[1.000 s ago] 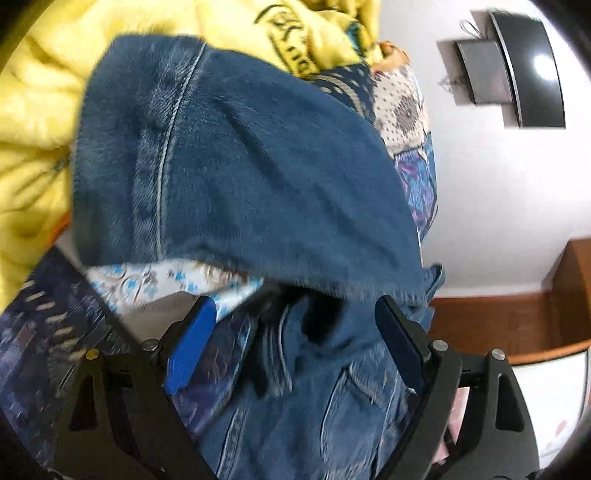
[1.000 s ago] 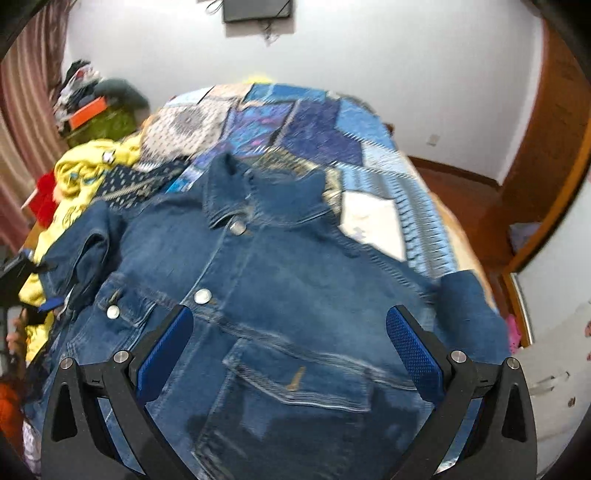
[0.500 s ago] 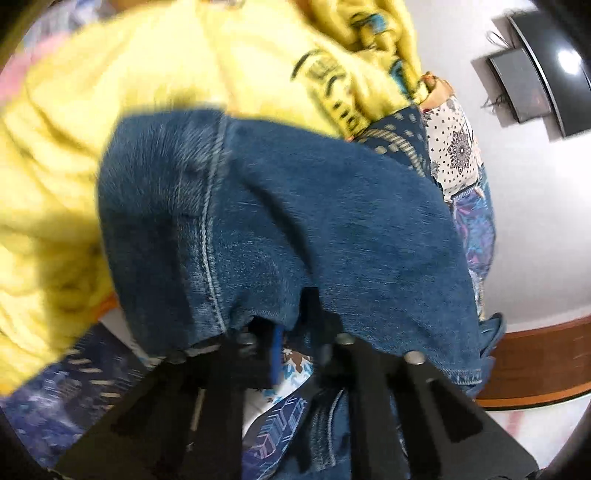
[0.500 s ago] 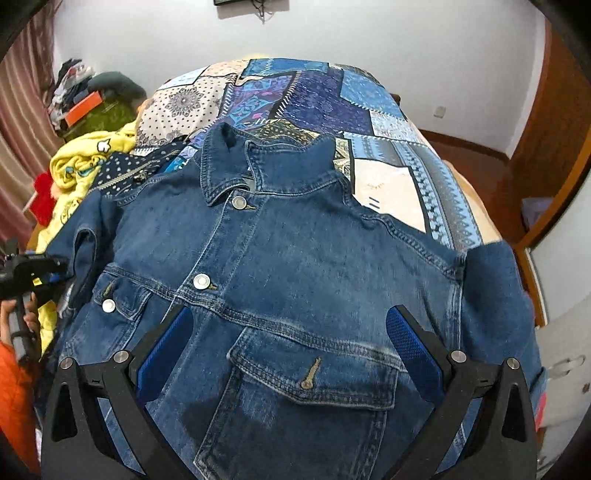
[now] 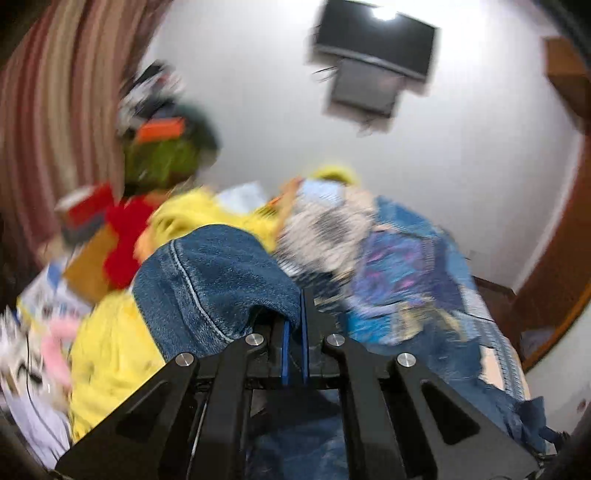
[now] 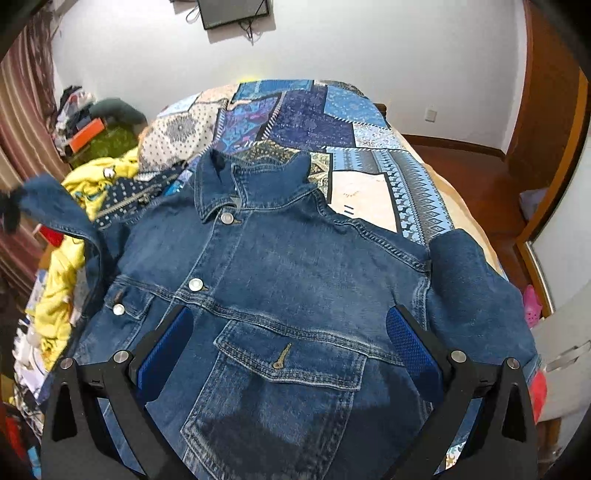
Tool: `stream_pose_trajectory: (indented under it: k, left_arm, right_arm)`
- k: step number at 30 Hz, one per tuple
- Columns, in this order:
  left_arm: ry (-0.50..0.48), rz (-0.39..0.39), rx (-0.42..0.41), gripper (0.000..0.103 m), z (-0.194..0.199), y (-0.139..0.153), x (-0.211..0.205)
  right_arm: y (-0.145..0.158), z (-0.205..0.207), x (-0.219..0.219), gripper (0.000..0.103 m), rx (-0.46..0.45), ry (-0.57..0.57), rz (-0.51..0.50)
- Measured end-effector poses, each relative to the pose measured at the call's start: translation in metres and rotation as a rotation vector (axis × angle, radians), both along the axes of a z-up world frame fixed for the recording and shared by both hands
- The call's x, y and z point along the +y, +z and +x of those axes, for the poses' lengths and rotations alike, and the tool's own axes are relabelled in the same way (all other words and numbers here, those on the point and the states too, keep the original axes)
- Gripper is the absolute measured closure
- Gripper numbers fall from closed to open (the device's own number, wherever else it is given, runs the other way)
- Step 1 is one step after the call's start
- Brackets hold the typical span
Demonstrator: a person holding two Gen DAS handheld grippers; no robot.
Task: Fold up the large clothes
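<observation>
A blue denim jacket [image 6: 280,266] lies front up on the patchwork bedspread [image 6: 314,118], collar toward the far wall. My left gripper [image 5: 293,325] is shut on the jacket's left sleeve [image 5: 218,273] and holds it lifted; the raised sleeve [image 6: 51,203] shows at the left edge of the right wrist view. My right gripper [image 6: 288,339] is open and empty, hovering over the jacket's chest pocket [image 6: 288,354]. The right sleeve [image 6: 476,288] lies folded at the bed's right edge.
Yellow clothes [image 6: 92,177] and other garments are piled along the bed's left side. A cluttered corner with a green and orange heap [image 6: 99,136] is at the back left. A wall TV [image 6: 232,11] hangs ahead. Wooden floor and a wooden door frame [image 6: 480,177] are at right.
My left gripper closed on the left sleeve and lifted it up, swinging its view toward the wall. My right gripper stayed open and moved slightly closer over the jacket.
</observation>
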State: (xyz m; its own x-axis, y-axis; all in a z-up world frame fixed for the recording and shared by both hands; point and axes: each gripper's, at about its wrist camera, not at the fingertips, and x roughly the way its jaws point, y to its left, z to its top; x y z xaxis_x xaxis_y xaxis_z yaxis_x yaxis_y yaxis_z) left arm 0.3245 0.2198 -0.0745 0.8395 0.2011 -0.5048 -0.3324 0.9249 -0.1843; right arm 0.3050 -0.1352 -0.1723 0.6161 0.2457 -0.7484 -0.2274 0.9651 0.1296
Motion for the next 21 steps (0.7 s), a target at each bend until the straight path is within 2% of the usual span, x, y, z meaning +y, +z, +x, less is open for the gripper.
stream_pose_trajectory:
  k: [2,5,9,12,14,19,21]
  left_arm:
    - [-0.079,0.017,-0.027,0.100,0.013,0.020,-0.031]
    - [-0.188,0.015,-0.036,0.100,0.028,0.030,-0.075]
    - [-0.359,0.009,0.020,0.100,0.050,0.016,-0.144]
    - [-0.481,-0.015,0.120,0.100,0.062,-0.018,-0.196]
    - [-0.557,-0.043,0.220,0.100,0.068,-0.053,-0.227]
    - [-0.681,-0.097,0.452,0.100,0.073,-0.129,-0.269]
    - [-0.737,-0.095,0.508,0.099,0.068,-0.145,-0.279]
  right_arm:
    - [0.003,-0.003,-0.006,0.000,-0.013,-0.004,0.011]
    - [0.006,-0.007,-0.020,0.000,-0.027,-0.021,0.035]
    - [0.007,-0.010,-0.040,0.000,-0.028,-0.051,0.077]
    - [0.007,-0.012,-0.054,0.000,-0.028,-0.072,0.101]
    - [0.009,-0.013,-0.062,0.000,-0.032,-0.077,0.094]
    - [0.012,-0.017,-0.077,0.000,-0.036,-0.091,0.084]
    - [0.011,-0.017,-0.083,0.000,-0.031,-0.102,0.095]
